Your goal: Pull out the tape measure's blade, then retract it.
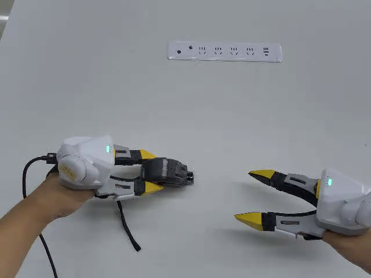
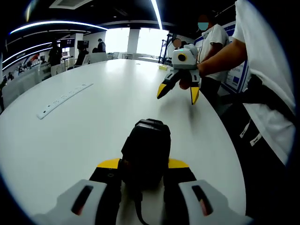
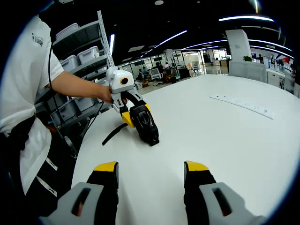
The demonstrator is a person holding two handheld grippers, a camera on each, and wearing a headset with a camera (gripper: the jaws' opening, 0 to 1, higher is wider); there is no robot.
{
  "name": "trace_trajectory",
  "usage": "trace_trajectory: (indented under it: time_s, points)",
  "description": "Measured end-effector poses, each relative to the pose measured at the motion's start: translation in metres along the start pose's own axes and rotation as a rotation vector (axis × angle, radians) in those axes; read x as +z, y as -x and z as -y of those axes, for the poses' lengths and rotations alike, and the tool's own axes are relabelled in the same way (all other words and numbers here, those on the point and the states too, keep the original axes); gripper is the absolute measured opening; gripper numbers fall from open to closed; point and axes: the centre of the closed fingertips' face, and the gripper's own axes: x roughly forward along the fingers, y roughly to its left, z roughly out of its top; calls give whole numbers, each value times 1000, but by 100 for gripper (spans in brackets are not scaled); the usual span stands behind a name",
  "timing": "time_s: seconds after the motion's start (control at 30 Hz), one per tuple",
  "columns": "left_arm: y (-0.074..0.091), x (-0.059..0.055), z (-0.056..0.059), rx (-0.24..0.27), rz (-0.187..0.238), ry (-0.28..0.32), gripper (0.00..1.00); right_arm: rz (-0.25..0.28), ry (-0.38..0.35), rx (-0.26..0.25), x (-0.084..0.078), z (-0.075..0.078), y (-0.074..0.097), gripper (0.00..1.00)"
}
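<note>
The person is wearing a white short-sleeved shirt [image 3: 23, 70]. The left gripper [image 1: 155, 171] and right gripper [image 1: 245, 195] are showing white housings and yellow-tipped black jaws, the left trailing a black cable [image 1: 26, 174].

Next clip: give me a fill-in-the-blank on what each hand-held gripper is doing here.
The left hand-held gripper is shut on a black ____.
The right hand-held gripper is ____, holding nothing.
Beyond both, a white ____ lies on the table.
Missing: tape measure; open; power strip.

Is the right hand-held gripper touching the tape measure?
Apart. Head view: bare table lies between the open right hand-held gripper and the tape measure, which the left hand-held gripper clamps.
</note>
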Motion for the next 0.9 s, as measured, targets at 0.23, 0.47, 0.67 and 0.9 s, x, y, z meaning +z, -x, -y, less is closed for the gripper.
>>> trace_trajectory:
  time_s: [0.23, 0.47, 0.67, 0.9]
  points:
    - [0, 0, 0, 0, 3, 3, 31, -3, 20, 19, 2, 2, -13, 54]
    - [0, 0, 0, 7, -1, -4, 31, -20, 57, 45, 2, 2, -23, 52]
    - [0, -2, -1, 10, -5, -3, 31, -27, 71, 64, 1, 4, -31, 52]
    - [0, -3, -2, 8, -3, -2, 31, -23, 91, 82, 3, 2, -42, 50]
